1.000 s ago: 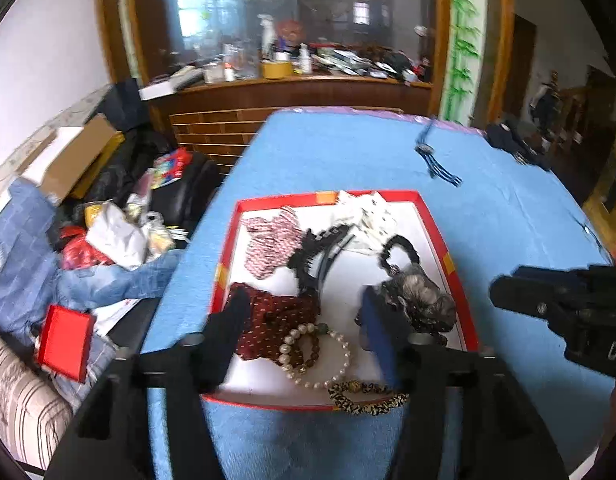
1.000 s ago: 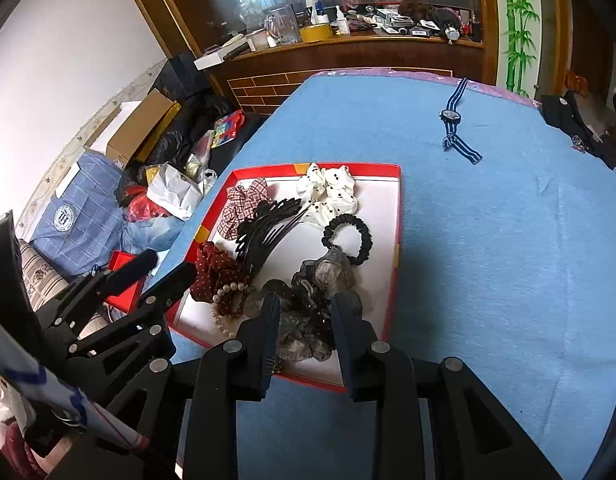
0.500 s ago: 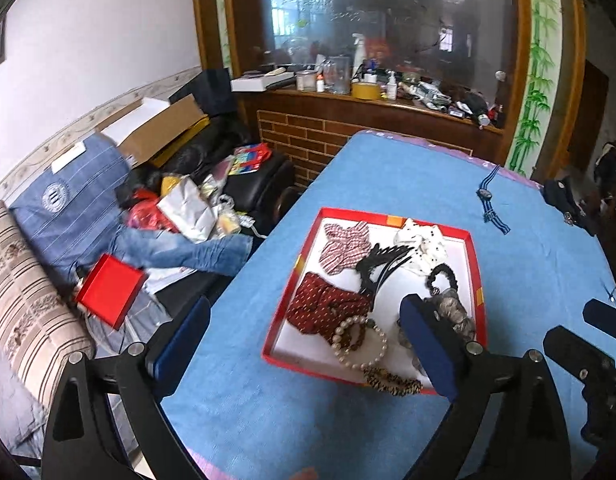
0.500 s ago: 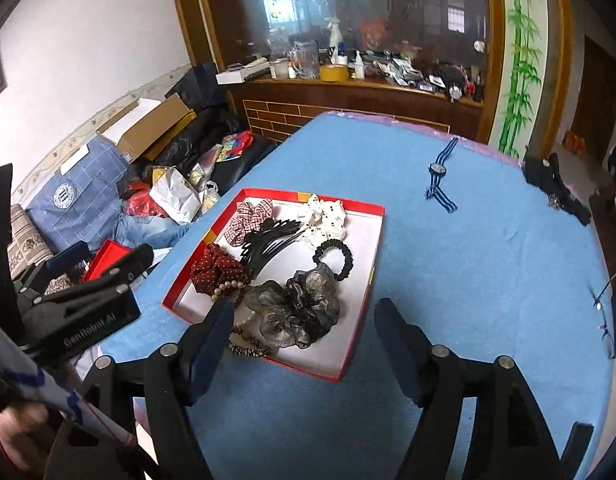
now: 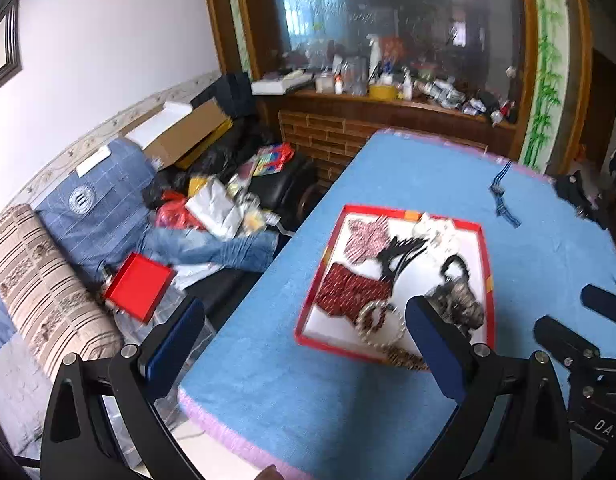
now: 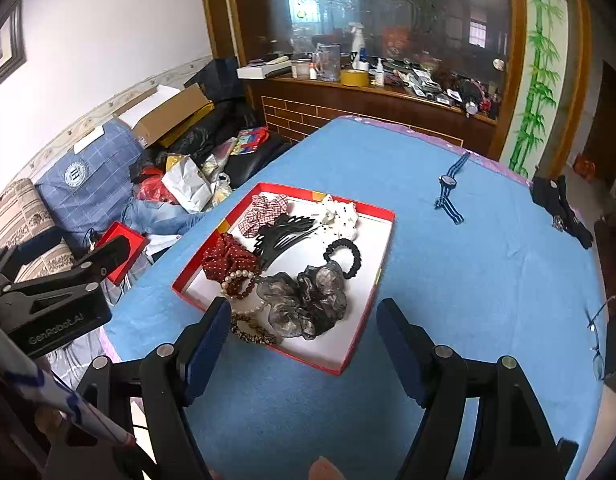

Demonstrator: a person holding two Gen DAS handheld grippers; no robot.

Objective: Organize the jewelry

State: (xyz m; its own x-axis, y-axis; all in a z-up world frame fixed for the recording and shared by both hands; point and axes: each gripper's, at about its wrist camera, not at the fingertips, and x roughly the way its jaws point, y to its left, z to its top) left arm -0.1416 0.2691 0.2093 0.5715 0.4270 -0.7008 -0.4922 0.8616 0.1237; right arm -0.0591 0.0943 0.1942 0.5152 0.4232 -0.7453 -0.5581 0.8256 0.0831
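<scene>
On the blue surface sits the red tray, jewelry heaped inside; both my jaws hang wide open above, holding nothing. The grey scrunchie overlaps the pearl bracelet, perhaps tangled, so pinching one could drag the leopard band off the rim.

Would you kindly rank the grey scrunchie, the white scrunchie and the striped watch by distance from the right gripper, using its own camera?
From the right gripper:
1. Grey scrunchie, near end of the red tray.
2. White scrunchie, tray's far end.
3. Striped watch, on the blue cloth beyond, to the right.
</scene>
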